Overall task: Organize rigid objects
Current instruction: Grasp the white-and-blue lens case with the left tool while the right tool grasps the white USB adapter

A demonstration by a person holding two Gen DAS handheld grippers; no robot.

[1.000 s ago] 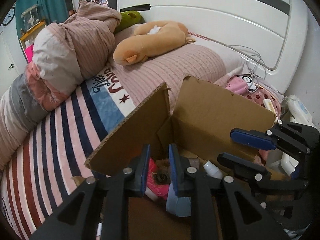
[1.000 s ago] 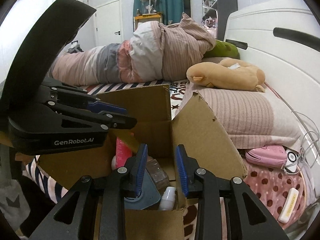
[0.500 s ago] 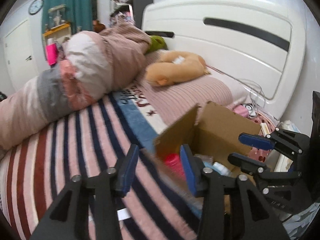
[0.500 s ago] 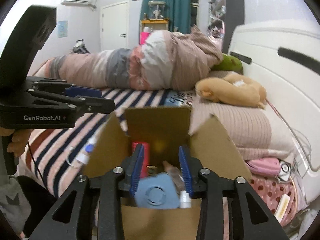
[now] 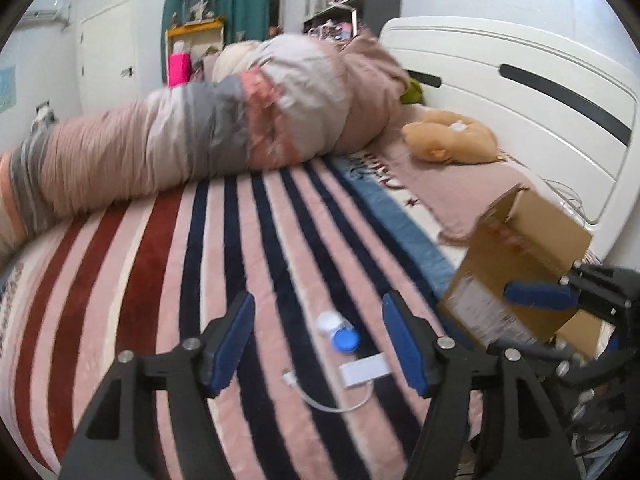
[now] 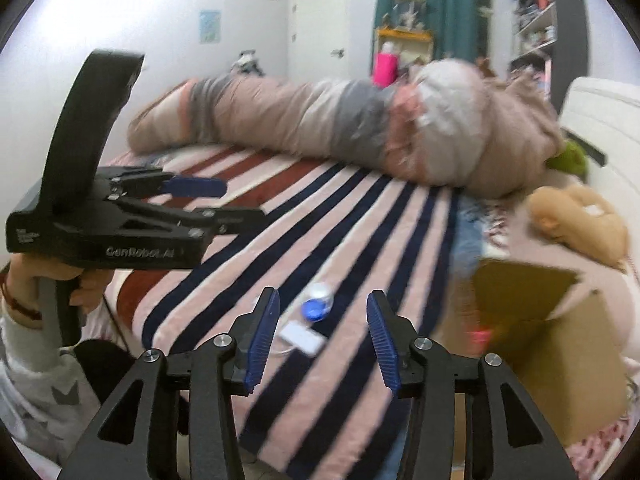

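Observation:
A small clear bottle with a blue cap [image 5: 338,330] lies on the striped bedspread, also in the right wrist view [image 6: 318,302]. Beside it lies a white adapter with a short cable [image 5: 364,370], also seen from the right [image 6: 302,338]. My left gripper [image 5: 320,344] is open and empty, just short of both. My right gripper [image 6: 322,338] is open and empty, also near them. The open cardboard box [image 5: 520,272] with objects inside stands to the right [image 6: 552,344].
A rolled duvet [image 5: 208,128] lies across the far side of the bed. A tan plush toy [image 5: 452,140] rests on the pillow by the white headboard [image 5: 520,92]. The left gripper body and hand show at the left of the right wrist view [image 6: 108,232].
Both grippers pulled back from the box and swung left over the bedspread. Both jaws opened wide. The bottle and adapter came into view.

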